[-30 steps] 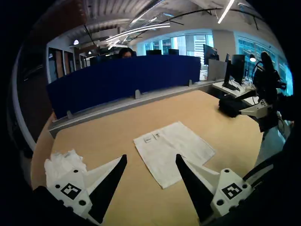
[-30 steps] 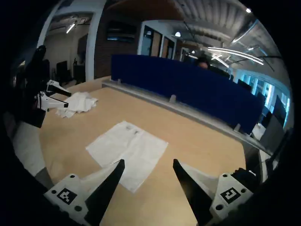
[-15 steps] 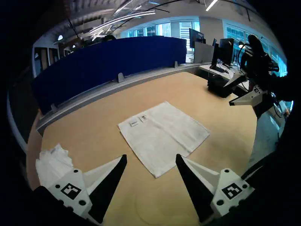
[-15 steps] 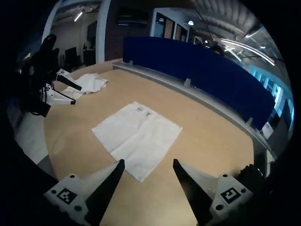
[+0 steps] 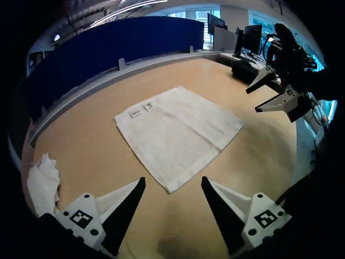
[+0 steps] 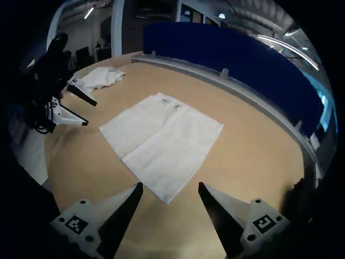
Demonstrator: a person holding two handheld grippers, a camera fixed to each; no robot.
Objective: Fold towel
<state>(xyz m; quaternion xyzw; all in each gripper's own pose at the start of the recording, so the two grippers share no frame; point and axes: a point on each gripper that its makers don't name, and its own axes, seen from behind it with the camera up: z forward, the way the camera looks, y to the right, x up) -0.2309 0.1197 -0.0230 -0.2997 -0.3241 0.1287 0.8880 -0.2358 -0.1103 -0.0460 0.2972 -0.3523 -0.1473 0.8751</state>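
Note:
A white towel (image 5: 179,134) lies spread flat on the wooden table (image 5: 99,142), two small tags near its far edge. Its near corner points between the fingers of my left gripper (image 5: 172,190), which hovers open just short of it. In the right gripper view the same towel (image 6: 161,139) lies flat, its near corner just ahead of my open right gripper (image 6: 169,194). The right gripper (image 5: 269,93) appears across the table in the left gripper view; the left gripper (image 6: 75,105) appears at the left in the right gripper view. Nothing is held.
A crumpled white cloth (image 5: 43,183) lies at the table's left edge, seen too as a cloth pile (image 6: 102,77). A blue partition (image 5: 116,41) runs along the far side. Monitors (image 5: 246,36) and a dark bag (image 5: 246,71) stand at the far right.
Both grippers have come down and forward toward the towel, so it looks larger and closer in both views. Both stayed open; the towel has not moved.

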